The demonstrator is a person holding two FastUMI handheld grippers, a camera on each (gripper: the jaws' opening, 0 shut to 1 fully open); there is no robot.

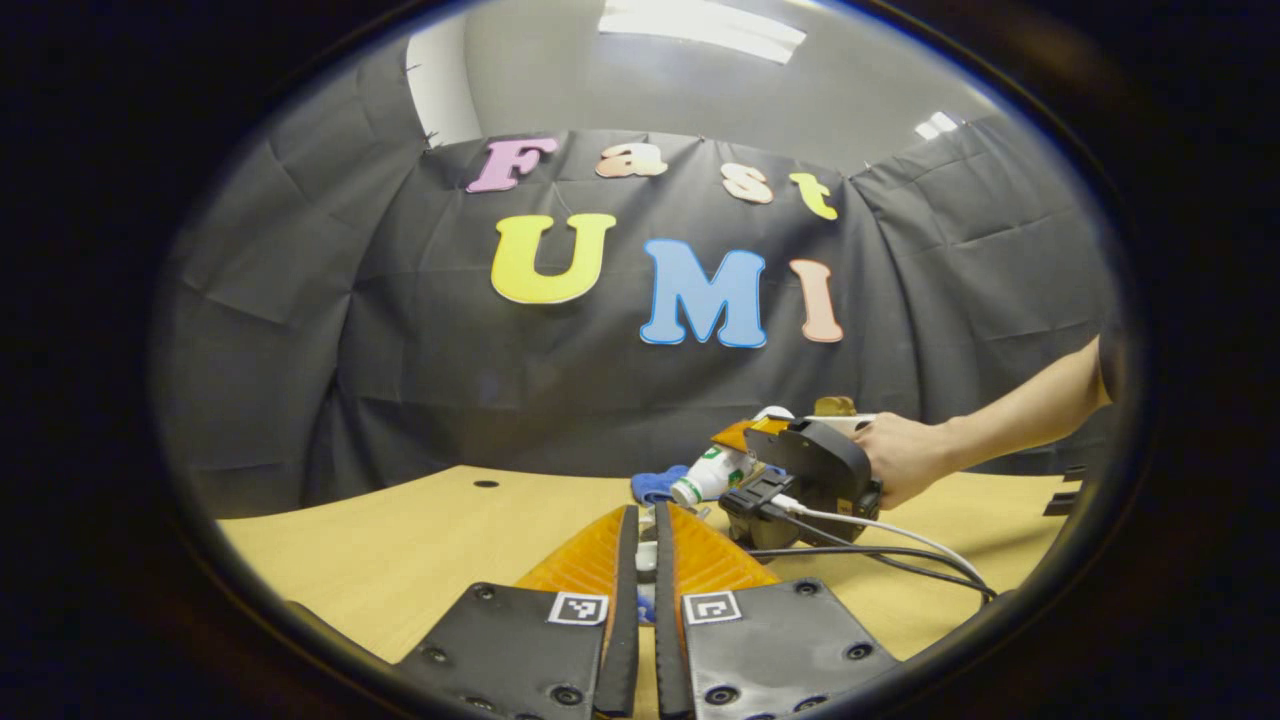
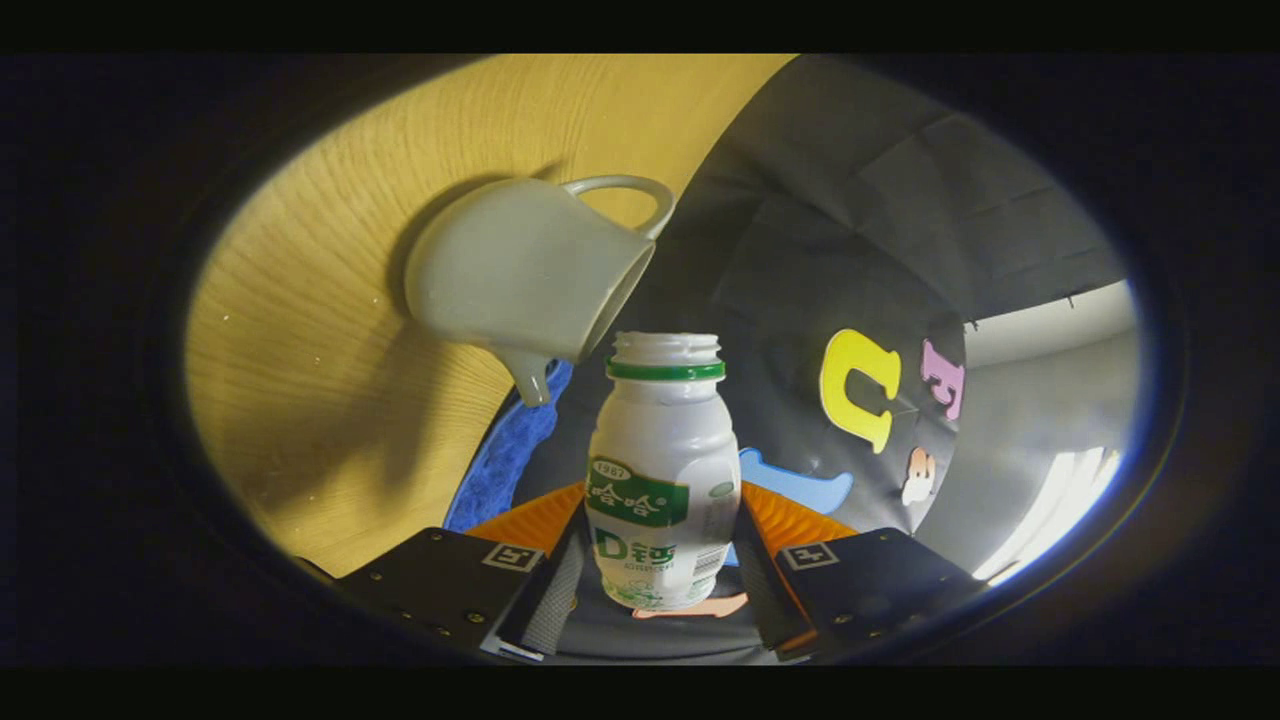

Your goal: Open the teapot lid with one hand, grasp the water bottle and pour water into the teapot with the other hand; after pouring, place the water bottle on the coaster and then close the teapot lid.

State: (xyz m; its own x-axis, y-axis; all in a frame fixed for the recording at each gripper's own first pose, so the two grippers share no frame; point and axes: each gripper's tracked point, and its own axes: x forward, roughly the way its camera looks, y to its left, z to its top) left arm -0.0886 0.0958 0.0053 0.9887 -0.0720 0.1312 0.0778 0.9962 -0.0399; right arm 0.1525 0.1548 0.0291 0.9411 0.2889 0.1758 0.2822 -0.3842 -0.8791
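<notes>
In the right gripper view the white water bottle [image 2: 662, 470], with its green neck ring and no cap, is clamped between both fingers of my right gripper [image 2: 660, 522]. It is tipped on its side, its mouth close to the open top of the pale teapot [image 2: 520, 275], whose spout and handle show. From the left gripper view the right gripper [image 1: 750, 440], in a person's hand [image 1: 905, 460], holds the tilted bottle [image 1: 712, 473] over the table. My left gripper [image 1: 647, 515] is nearly closed on a small white piece, seemingly the teapot lid [image 1: 647, 556].
A blue coaster [image 2: 510, 440] lies on the wooden table [image 2: 330, 350] beside the teapot, and its blue edge [image 1: 655, 485] shows past the bottle. Cables [image 1: 880, 550] trail from the right gripper across the table [image 1: 400, 540]. The black cloth wall closes the far side.
</notes>
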